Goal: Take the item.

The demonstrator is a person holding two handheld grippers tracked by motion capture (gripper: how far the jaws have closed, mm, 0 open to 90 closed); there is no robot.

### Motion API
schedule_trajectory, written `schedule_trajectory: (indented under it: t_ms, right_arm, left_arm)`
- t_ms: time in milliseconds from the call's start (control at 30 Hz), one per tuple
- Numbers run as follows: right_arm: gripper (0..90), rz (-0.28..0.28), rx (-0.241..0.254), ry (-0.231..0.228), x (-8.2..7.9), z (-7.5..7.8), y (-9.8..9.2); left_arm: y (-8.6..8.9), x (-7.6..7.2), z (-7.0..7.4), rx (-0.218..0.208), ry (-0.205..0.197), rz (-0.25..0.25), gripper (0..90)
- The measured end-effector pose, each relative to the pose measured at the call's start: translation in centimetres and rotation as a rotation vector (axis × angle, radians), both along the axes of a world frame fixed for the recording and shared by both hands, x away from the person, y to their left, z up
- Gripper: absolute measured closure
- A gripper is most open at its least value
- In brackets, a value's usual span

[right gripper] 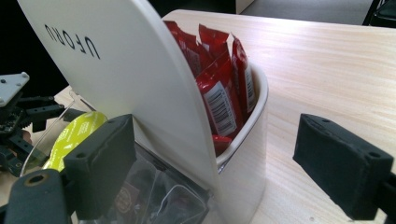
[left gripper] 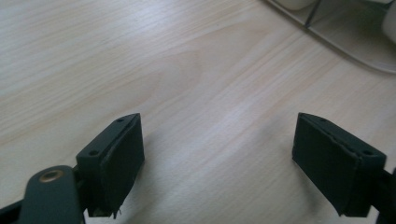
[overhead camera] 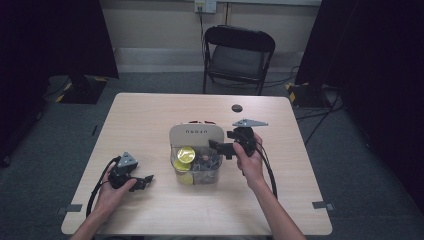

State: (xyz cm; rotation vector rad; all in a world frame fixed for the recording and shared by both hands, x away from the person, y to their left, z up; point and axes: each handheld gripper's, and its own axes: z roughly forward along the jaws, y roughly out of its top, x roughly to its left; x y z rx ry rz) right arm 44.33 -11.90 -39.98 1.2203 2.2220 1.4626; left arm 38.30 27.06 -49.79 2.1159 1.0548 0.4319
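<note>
- Your left gripper [overhead camera: 141, 182] sits low at the bench's [overhead camera: 150, 115] near-left, in your left hand [overhead camera: 111, 192], fingers pointing right toward the box [overhead camera: 196, 136].
- Left fingers [left gripper: 113, 163]: apart, nothing between them, just bare bench [left gripper: 187, 65] under the gap. Box corner [left gripper: 355, 51] shows ahead, well clear of the pads.
- Box stands mid-bench: white tub with a tall white divider [right gripper: 116, 70] across it.
- Near compartment is clear-walled: yellow-green disc [overhead camera: 186, 154] leaning inside at the left, greyish wrapped bits [overhead camera: 205, 162] beside it. Can't tell what those bits are.
- Far compartment behind the divider: red packets [right gripper: 219, 88] standing upright, packed tight, barcode facing your right gripper's camera.
- Your right gripper [overhead camera: 220, 146] is raised at the box's right side, in your right hand [overhead camera: 250, 162], fingers pointing left at it.
- Right fingers [right gripper: 98, 163]: spread, gripping nothing. They straddle the divider's right edge and the tub wall [right gripper: 243, 158]; whether a pad touches the divider, can't tell.
- Small dark disc [overhead camera: 237, 108] on the bench beyond the box, apart from everything.
</note>
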Motion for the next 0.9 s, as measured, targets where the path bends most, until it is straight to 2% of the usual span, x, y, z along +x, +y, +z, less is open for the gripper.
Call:
schedule_trajectory:
  t_ms: [167, 267, 333, 433, 467, 633, 733, 900]
  right_arm:
    - [12.6, 0.015, 0.002, 0.006, 0.2, 0.0, 0.2]
    - [12.8, 0.022, 0.002, 0.008, 0.3, 0.0, 0.3]
    - [12.7, 0.028, 0.003, 0.005, 0.3, 0.1, 0.3]
    - [12.5, 0.029, 0.007, 0.007, 0.4, 0.2, 0.4]
    - [12.9, 0.029, 0.004, 0.006, 0.4, 0.2, 0.4]
    - [13.2, 0.027, -0.001, 0.002, 0.3, 0.2, 0.3]
    - [13.2, 0.025, -0.002, 0.003, 0.3, 0.1, 0.2]
    - [12.8, 0.028, 0.000, 0.006, 0.4, 0.1, 0.2]
  left_arm:
    - [0.1, -0.2, 0.6, -0.065, -0.016, 0.003, 17.5]
    - [0.0, -0.4, 1.0, -0.069, -0.025, 0.000, 18.3]
    - [-0.2, -0.6, 1.3, -0.075, -0.047, -0.013, 18.9]
    - [-0.6, -1.0, 1.8, -0.083, -0.051, -0.029, 20.6]
    - [-0.7, -1.2, 2.1, -0.074, -0.068, -0.037, 20.6]
    - [-1.1, -1.7, 3.3, -0.123, -0.097, -0.054, 21.9]
    - [-1.3, -1.8, 3.9, -0.160, -0.090, -0.073, 22.0]
    - [-1.8, -1.6, 4.8, -0.181, -0.093, -0.095, 22.9]
